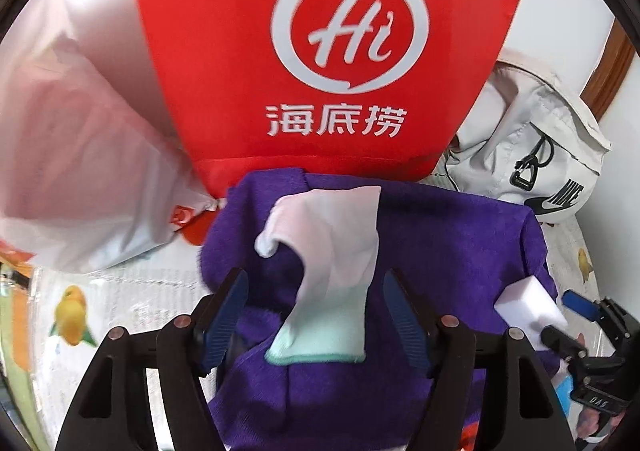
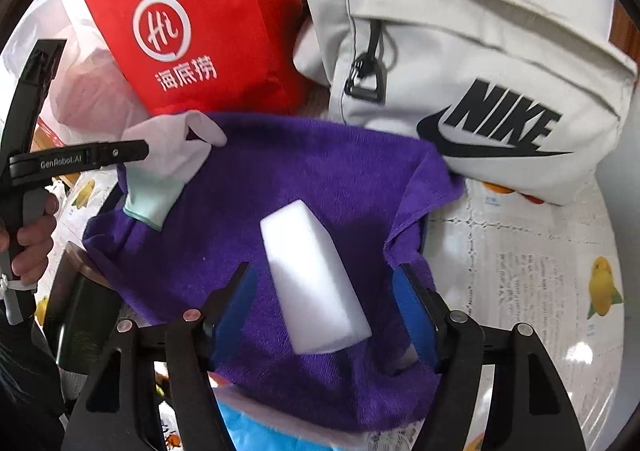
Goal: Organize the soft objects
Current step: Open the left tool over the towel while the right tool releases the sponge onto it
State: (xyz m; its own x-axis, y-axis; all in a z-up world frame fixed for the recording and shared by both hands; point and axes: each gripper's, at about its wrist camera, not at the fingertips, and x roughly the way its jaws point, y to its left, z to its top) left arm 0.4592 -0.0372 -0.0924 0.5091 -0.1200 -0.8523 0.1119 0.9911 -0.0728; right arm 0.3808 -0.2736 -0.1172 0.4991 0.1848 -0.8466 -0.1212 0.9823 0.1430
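Note:
A purple towel [image 1: 432,251] lies spread on the table, also in the right wrist view [image 2: 304,187]. A white sock with a mint cuff [image 1: 332,271] lies on it between the fingers of my open left gripper [image 1: 316,319]; it also shows in the right wrist view [image 2: 168,171]. A white sponge block [image 2: 312,283] lies on the towel between the fingers of my open right gripper [image 2: 324,315], and shows at the right of the left wrist view [image 1: 528,307]. Neither gripper touches its object.
A red paper bag [image 1: 320,51] stands behind the towel, a white plastic bag [image 1: 80,155] to its left, and a grey Nike backpack [image 2: 480,71] to its right. The tablecloth [image 2: 520,271] has a lemon print. Blue cloth [image 2: 256,427] peeks from under the towel.

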